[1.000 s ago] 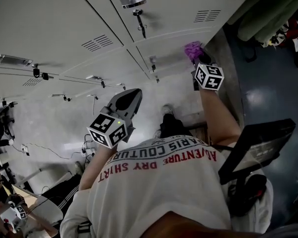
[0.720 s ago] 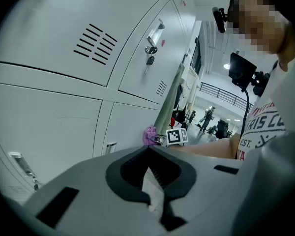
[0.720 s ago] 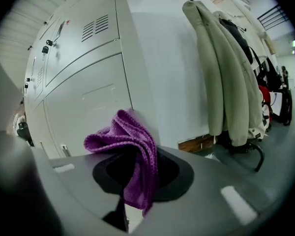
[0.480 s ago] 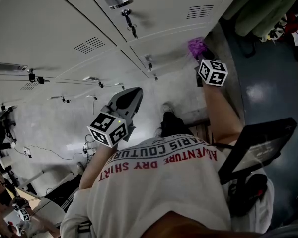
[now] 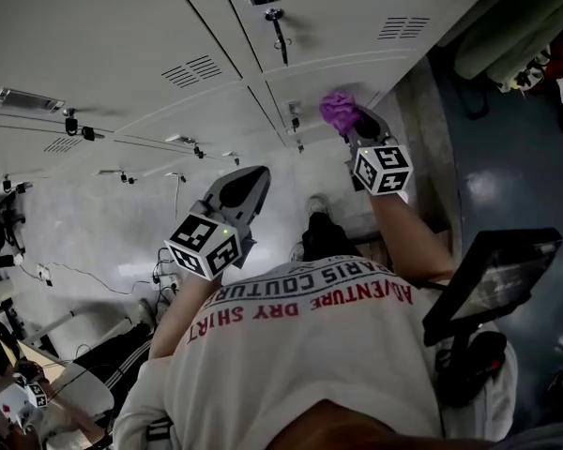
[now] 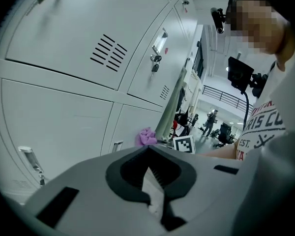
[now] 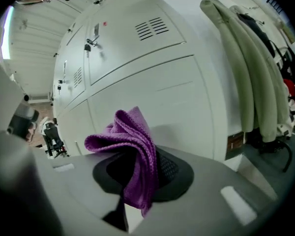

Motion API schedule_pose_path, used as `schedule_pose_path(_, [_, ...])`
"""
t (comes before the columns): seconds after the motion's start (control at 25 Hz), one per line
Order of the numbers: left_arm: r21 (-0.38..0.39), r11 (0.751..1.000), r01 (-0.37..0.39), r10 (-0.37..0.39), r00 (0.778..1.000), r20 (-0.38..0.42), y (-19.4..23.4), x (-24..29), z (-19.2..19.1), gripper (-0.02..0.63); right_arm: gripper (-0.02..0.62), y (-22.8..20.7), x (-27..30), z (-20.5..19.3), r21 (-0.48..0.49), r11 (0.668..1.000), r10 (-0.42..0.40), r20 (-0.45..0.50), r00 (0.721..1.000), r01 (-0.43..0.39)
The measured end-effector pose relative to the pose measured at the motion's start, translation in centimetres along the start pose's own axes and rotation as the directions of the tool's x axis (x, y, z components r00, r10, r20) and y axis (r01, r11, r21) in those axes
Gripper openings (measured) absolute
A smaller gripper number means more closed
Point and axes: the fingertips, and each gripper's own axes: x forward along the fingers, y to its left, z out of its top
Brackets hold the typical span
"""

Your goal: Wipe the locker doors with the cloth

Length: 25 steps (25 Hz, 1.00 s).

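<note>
Pinches cloth (image 7: 130,146) in right gripper (image 7: 137,178), jaws clamped on the lower folds so the bunched top stands proud and fabric, not plastic, meets the metal. Reaches out to 1 o'clock in the head view, cloth at or just off a lower door (image 5: 310,90), at 7 o'clock of the vents (image 5: 398,28); cannot tell contact. Probably mid-wipe on that panel, with most of the bank left. Holds left gripper (image 5: 251,178) back at 8 o'clock of the right one, apart from the doors, jaws pressed together on nothing, likely parked clear of the stroke. Next, probably: press flat, sweep toward 9 o'clock, minding the latch (image 5: 292,115).
</note>
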Motion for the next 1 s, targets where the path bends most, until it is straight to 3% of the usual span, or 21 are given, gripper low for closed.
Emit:
schedule_pose_path(0.16, [-0.013, 0.999, -0.036, 0.037, 0.999, 0.008, 1.3, -1.6, -0.5, 0.002, 0.072, 4.3, 1.9, -1.7, -0.032, 0.995, 0.089, -0.033, 0.995, -0.09])
schedule_pose_path(0.36, [-0.041, 0.995, -0.093, 0.094, 0.996, 0.011, 3.0, -3.9, -1.4, 0.002, 0.072, 7.1, 4.5, -4.7, -0.073, 0.988, 0.132, -0.1, 0.986, -0.139])
schedule_pose_path(0.64, [-0.064, 0.985, -0.16, 0.161, 0.987, 0.016, 5.4, -6.1, -2.4, 0.002, 0.072, 7.6, 8.2, -8.9, -0.068, 0.991, 0.098, -0.183, 0.978, -0.112])
schedule_pose_path(1.0, [-0.078, 0.982, -0.171, 0.173, 0.985, 0.012, 6.3, -6.5, -2.9, 0.002, 0.072, 7.8, 10.4, -9.4, -0.054, 0.995, 0.071, -0.195, 0.978, -0.083])
